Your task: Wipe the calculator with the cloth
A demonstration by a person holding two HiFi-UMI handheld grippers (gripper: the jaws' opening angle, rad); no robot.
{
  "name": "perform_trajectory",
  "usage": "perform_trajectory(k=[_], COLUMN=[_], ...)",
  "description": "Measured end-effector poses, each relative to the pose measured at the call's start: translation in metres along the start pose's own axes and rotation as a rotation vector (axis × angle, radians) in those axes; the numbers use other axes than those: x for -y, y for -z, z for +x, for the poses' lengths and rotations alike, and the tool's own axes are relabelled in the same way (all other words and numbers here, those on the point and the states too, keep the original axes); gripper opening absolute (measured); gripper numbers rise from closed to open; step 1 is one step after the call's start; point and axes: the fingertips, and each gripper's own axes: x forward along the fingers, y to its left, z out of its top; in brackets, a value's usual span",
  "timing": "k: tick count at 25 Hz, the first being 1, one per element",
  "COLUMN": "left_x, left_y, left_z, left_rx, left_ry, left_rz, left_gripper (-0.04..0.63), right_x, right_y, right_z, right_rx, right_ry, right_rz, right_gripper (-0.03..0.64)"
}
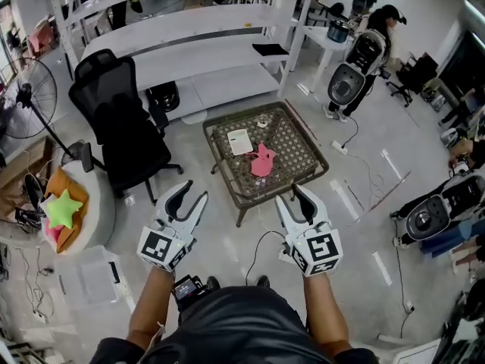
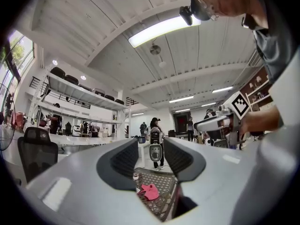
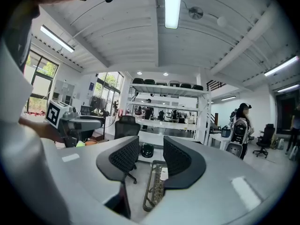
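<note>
- cloth [image 1: 263, 160], pink and crumpled, lies near the middle of the wicker desk [image 1: 227, 182]; the calculator [image 1: 239, 141], pale and flat, lies just beside it, on the side toward the black office chair [image 1: 121, 127].
- left gripper [image 1: 189, 194] and right gripper [image 1: 294, 199] are held out side by side over the floor, short of the desk's near edge and well apart from cloth and calculator.
- left fingers [image 2: 125, 162] stand wide apart with nothing held; the cloth [image 2: 149, 191] shows on the desk [image 2: 164, 205] beyond the gap.
- right fingers [image 3: 125, 157] also stand wide apart and hold nothing; the desk's rim [image 3: 149, 191] shows beyond their gap.
- a small round thing [image 1: 262, 122] sits near the desk's far side.
</note>
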Motion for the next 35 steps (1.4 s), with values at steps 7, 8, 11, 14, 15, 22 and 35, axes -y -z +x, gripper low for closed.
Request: perform_trajectory(k=[7,8,11,14,15,22,35], left_x=[-0.013,-0.015,-0.022,-0.028,-0.030,-0.032,-0.009], left_y=[0.008,0.010,0.012,0.016,0.017,0.033,0.058], left_z=[-0.001,-0.002,-0.004,-0.006,-0.006,0.000,0.058], left_rx=[0.015,0.017,0.025,0.031,0.032,-0.002,-0.142], left_ry=[0.031,0.036,0.049,0.054,0.055,0.033,-0.106], left_rz=[0.003,-0.002,-0.016,-0.035,-0.042,-0.060,-0.027], left_gripper=[0.190,0.190,0.190,0.190,0.190,0.190,0.190], right_x=[-0.002,-0.003,-0.010,-0.015,-0.015,0.001,0.106], right_y=[-0.003,-0.003,-0.004,-0.004,-0.004,0.008,0.039], right_z=[-0.003,-0.002,-0.001,-0.001,-0.001,0.011,0.043], right_rx=[-0.012,-0.013,-0.018,-0.033,-0.039,-0.068,0.003], right_ry=[0.049,0.055,0.068,0.074,0.074,0.048,-0.093], right_rz=[0.025,0.027,0.029,0.023,0.021,0.031,0.115], right_gripper=[0.146,0.146,0.146,0.146,0.146,0.146,0.146])
